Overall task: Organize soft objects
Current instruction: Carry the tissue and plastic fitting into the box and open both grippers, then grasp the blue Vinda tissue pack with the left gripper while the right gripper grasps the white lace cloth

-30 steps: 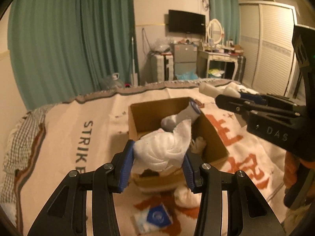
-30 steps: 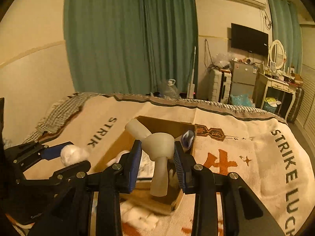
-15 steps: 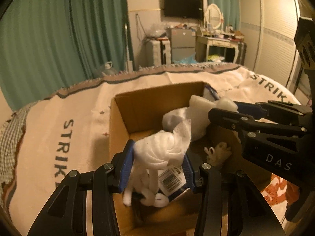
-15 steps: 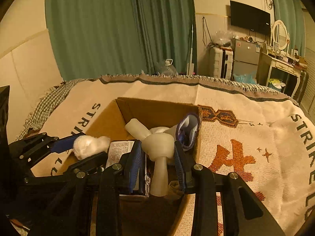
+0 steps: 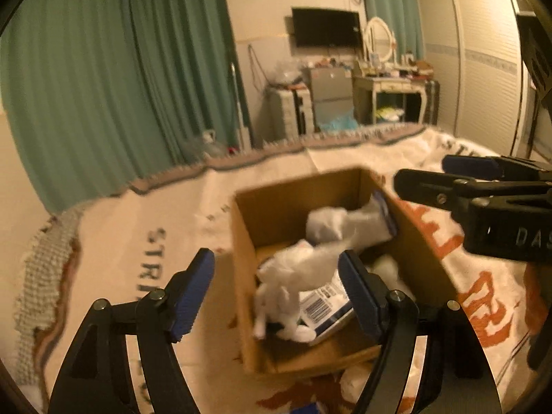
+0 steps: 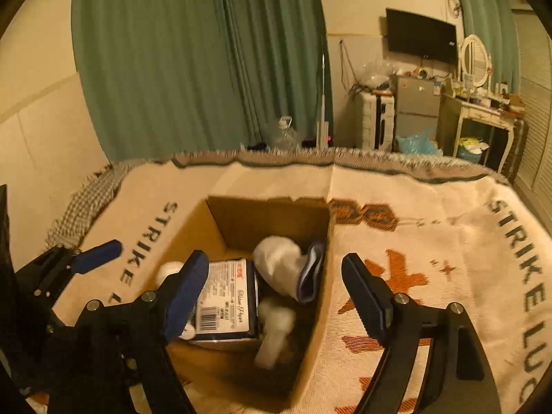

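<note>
A brown cardboard box (image 5: 276, 207) (image 6: 238, 220) sits on the blanket-covered bed. My left gripper (image 5: 276, 289) is open above its near left corner. A white fluffy cloth (image 5: 293, 276), blurred, lies in the box below it, free of the jaws. My right gripper (image 6: 276, 293) is open over the box. A pale sock (image 6: 274, 338) lies in the box under it, apart from the jaws. Also in the box are a tissue pack (image 6: 226, 300) (image 5: 322, 307) and a white sock with a blue cuff (image 6: 286, 269) (image 5: 348, 224).
The cream blanket (image 6: 431, 241) with orange and dark lettering covers the bed around the box. More white soft items (image 5: 355, 383) lie on it by the box's near side. Green curtains, a dresser and a wardrobe stand beyond the bed.
Both grippers have opened. The white cloth left the left gripper and the pale sock left the right gripper; both now lie in the box. Both grippers have pulled back a little.
</note>
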The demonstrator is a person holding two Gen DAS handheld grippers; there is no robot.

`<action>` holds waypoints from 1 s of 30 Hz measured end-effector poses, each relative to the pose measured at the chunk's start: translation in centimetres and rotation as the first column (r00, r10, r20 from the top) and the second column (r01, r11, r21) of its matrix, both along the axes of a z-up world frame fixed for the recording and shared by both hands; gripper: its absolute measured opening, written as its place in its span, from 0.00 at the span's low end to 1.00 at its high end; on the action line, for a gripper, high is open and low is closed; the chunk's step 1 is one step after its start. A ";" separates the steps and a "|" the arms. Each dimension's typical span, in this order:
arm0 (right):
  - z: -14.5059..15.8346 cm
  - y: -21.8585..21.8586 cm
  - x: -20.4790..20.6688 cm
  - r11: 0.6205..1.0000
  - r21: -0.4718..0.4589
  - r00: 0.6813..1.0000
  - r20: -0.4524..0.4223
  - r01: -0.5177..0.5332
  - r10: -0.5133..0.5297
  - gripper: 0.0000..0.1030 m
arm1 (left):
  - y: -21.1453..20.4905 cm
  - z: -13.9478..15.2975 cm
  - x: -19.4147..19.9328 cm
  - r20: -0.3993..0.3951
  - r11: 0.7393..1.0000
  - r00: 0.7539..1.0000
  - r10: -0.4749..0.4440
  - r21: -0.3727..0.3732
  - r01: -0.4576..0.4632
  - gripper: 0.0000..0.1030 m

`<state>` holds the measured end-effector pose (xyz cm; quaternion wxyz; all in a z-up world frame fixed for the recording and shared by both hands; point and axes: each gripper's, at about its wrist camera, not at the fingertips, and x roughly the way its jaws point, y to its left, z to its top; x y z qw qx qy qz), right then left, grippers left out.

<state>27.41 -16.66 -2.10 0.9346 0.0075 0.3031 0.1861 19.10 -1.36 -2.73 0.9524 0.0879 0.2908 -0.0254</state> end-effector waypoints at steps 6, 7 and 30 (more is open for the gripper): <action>5.9 -1.1 -5.4 1.000 0.003 0.996 0.086 0.013 -0.014 0.78 | 0.8 6.0 -6.0 0.137 0.999 0.990 0.032 -0.018 -0.030 0.91; 6.7 -1.3 -6.4 1.000 0.002 0.995 0.097 0.012 -0.012 0.80 | 0.9 6.8 -7.1 0.163 0.999 0.986 0.040 -0.026 -0.037 0.91; 0.1 -1.0 -15.7 0.993 -0.108 0.996 0.068 -0.050 0.057 1.00 | 2.4 -1.5 -12.2 -0.016 0.992 0.994 0.106 -0.063 -0.107 0.91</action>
